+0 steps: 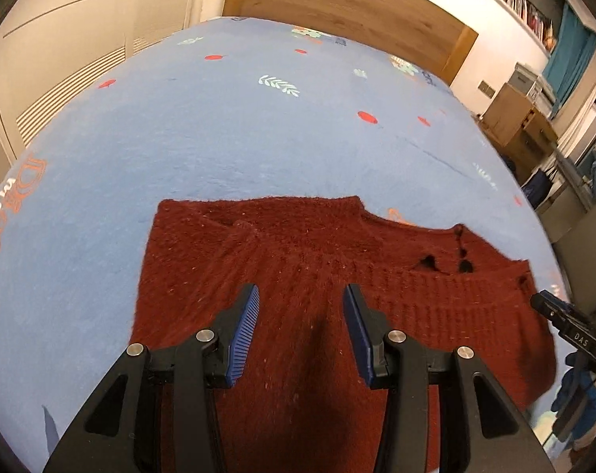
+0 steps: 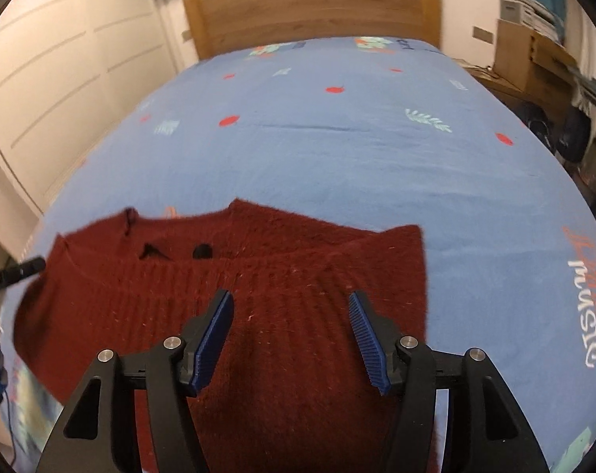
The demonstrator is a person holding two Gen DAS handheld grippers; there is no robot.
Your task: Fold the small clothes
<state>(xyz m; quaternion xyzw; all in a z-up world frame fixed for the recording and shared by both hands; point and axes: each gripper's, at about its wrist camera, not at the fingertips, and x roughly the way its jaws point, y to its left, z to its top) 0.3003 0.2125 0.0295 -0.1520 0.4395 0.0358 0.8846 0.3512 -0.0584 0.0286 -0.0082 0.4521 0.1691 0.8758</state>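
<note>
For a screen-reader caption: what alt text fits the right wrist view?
A dark red knitted sweater lies spread on a blue patterned bedsheet, with the open right gripper above it, holding nothing. A wooden headboard stands beyond.

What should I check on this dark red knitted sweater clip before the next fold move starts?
1. Left hand-held gripper open, nothing held: ok.
2. Right hand-held gripper open, nothing held: ok.
3. Dark red knitted sweater lying on the blue patterned bedsheet: ok.
4. Sweater spread flat: not ok, one side already looks folded over.
5. Both grippers above the sweater: ok.
6. Near hem in view: cannot tell, grippers hide it.
</note>
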